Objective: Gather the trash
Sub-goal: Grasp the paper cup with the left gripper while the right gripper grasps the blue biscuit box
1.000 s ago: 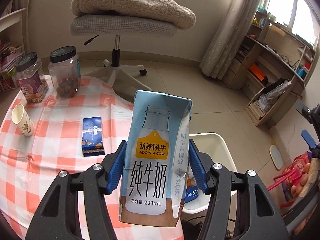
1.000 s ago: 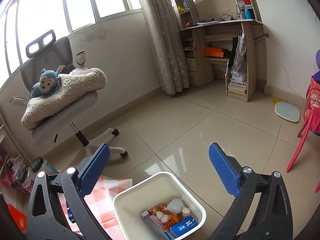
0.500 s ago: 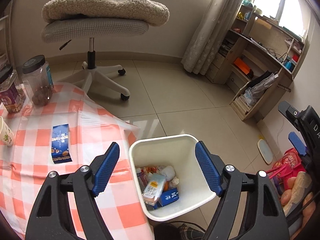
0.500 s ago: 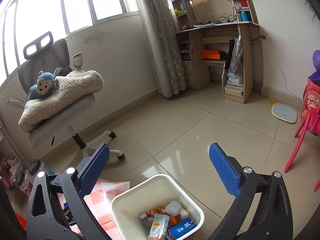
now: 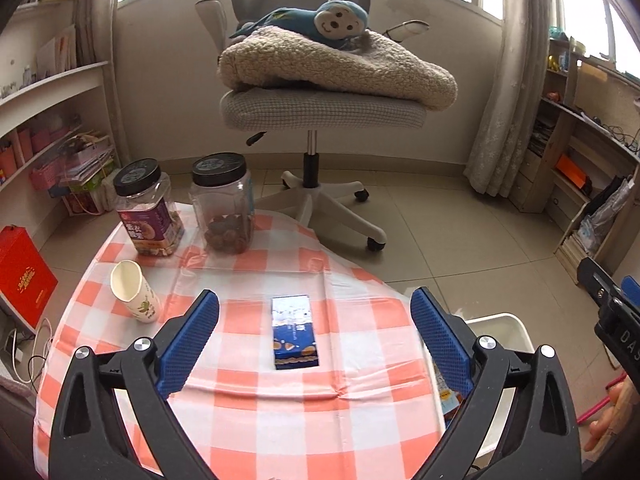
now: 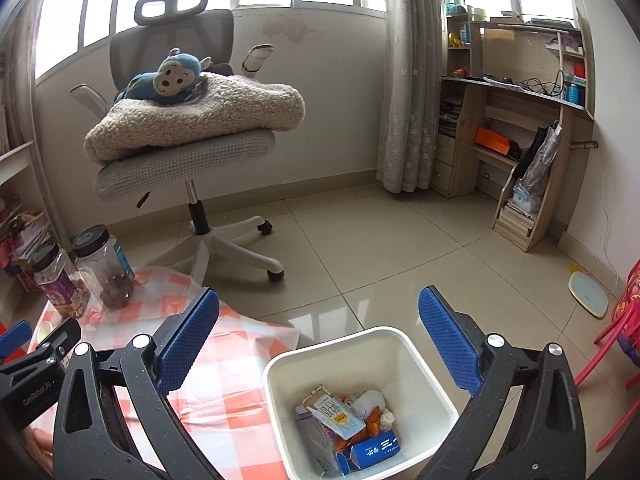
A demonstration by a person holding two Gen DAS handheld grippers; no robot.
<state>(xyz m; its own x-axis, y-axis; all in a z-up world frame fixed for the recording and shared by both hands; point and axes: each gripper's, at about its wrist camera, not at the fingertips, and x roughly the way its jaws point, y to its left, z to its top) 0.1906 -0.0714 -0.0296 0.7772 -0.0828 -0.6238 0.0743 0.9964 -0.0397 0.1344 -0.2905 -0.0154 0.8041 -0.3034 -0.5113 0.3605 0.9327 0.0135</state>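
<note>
Now we are holding the left gripper point(image 5: 315, 344) spread and empty, framing the blue box point(image 5: 295, 337) lying at mid-frame on the checked tablecloth point(image 5: 248, 412). We are keeping the right gripper point(image 6: 319, 344) spread too, with the white bin point(image 6: 420, 364) sitting at lower centre, a milk carton point(image 6: 338, 416) lying inside.

Office chair point(image 5: 320, 108) bears blanket point(image 5: 340, 68), monkey plush point(image 5: 320, 20).
</note>
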